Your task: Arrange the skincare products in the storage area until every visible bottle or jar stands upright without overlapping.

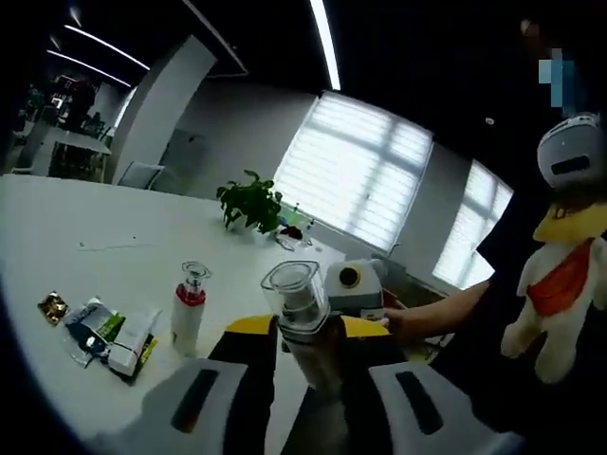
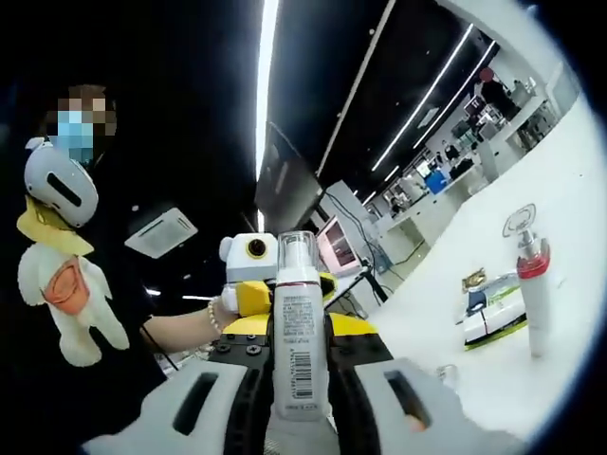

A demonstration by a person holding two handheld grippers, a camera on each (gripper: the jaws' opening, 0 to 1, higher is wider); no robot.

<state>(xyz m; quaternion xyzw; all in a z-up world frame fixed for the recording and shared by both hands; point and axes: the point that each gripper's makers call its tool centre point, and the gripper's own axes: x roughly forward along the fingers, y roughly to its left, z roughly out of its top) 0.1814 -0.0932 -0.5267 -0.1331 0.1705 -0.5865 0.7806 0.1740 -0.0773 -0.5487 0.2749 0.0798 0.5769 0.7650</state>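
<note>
A white pump bottle with a clear cap stands upright between my left gripper's jaws, which are shut on its lower body. In the right gripper view a white bottle with a clear cap and a barcode label is clamped the same way in my right gripper. The two grippers face each other: the right gripper sits just behind the bottle, and the left gripper appears behind it, held by a hand. A second bottle, with a red collar and clear cap, stands upright on the white table.
Flat sachets and a tube lie beside the red-collared bottle, with a small gold packet further out. A potted plant stands at the far table edge. A person in dark clothes with a plush toy is close by.
</note>
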